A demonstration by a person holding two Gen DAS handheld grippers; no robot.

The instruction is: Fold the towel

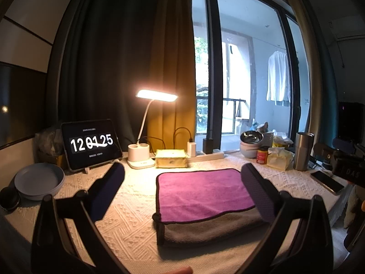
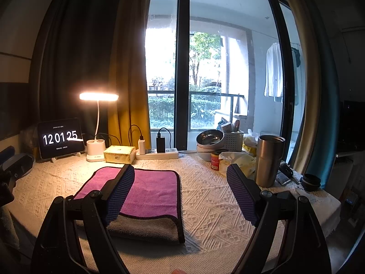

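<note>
I hold both hand-held grippers [image 1: 182,196] [image 2: 180,196] wide open and empty above the folded magenta-and-grey microfibre towel [image 1: 200,196], apparently finished.

The room was dim overall. A lit desk lamp [image 1: 157,95] cast warm light over the bench [image 1: 136,205] and glared, its head blown out. Daylight through the window [image 2: 205,80] overexposed the panes. Fisheye distortion bent the frame edges, with dark vignetted corners. The tablet clock [image 1: 91,143] showed a smeared digit.
</note>
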